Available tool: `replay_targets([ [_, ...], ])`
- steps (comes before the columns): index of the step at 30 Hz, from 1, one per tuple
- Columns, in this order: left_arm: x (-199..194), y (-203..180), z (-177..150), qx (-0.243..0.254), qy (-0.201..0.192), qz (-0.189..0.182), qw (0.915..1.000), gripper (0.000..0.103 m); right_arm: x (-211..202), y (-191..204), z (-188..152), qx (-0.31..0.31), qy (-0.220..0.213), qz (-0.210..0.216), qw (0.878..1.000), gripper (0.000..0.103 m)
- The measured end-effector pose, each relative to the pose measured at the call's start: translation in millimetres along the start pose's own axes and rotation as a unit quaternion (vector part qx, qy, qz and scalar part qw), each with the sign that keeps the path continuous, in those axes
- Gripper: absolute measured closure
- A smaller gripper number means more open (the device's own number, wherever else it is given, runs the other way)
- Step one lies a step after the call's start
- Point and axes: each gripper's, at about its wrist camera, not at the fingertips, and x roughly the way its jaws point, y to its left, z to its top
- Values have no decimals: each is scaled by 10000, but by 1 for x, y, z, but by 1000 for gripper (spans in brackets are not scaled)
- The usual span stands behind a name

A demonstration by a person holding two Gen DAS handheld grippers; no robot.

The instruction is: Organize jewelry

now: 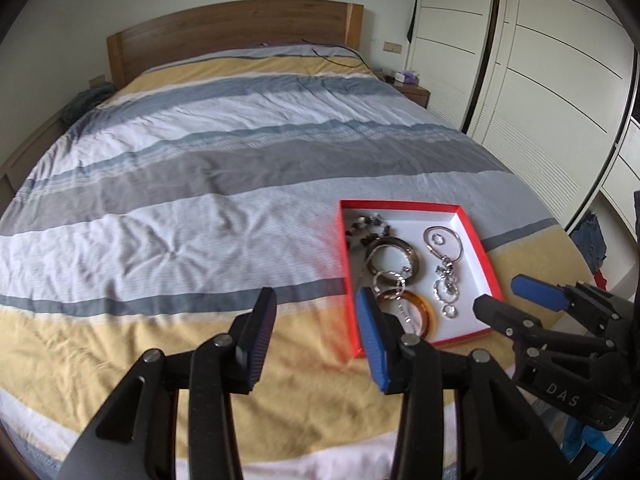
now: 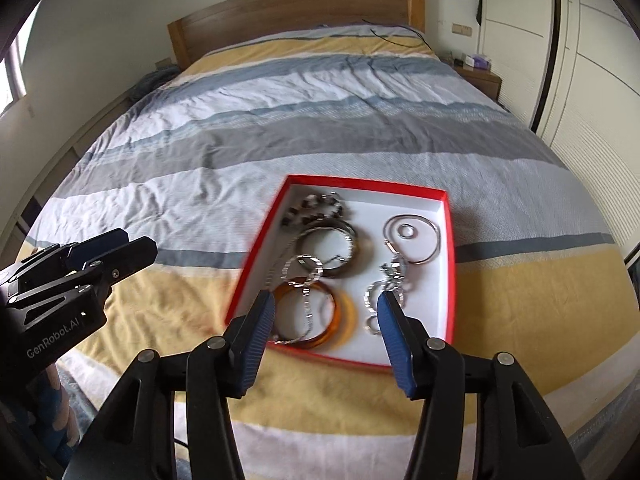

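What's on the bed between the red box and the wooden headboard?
Nothing but striped duvet between the red box and the headboard, clearest in the right wrist view.

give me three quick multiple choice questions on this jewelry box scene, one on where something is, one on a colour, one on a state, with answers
1. Where does the box sit?
A. on the striped bedcover
B. on the nightstand
C. on the floor

2. What colour are the outer walls of the box?
A. green
B. red
C. black

3. What is between the fingers of the right gripper?
A. a silver ring
B. the amber bangle
C. nothing

Answers:
1. A, the box lies on the bedcover near the foot of the bed.
2. B, its rim and sides are red around a white inside.
3. C, in the right wrist view its jaws stand apart above the box, and the amber bangle lies inside the box, not pinched.
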Motion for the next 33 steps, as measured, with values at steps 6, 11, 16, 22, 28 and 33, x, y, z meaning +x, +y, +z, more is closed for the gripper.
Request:
replay_targets([
  [6, -48, 27, -16, -126, -179, 306, 9993, 62, -33, 37, -12, -256, -204, 118, 9994, 48],
  [11, -85, 45, -31, -252, -375, 505, 9977, 62, -61, 54, -24, -276, -453, 197, 9984, 47],
  [16, -117, 63, -50, -358, -512, 745, 9953, 61, -82, 67, -39, -287, -611, 194, 9975, 44],
  [22, -153, 85, -70, -489, -658, 1031, 9913, 61, -102, 83, -54, -311, -729, 188, 9967, 40],
  [28, -193, 100, -86, -627, -950, 1273, 9853, 57, -131, 101, -67, -424, -953, 163, 9944, 36],
  [33, -221, 106, -99, -687, -1141, 1429, 9807, 53, -152, 111, -78, -553, -1102, 143, 9923, 31],
])
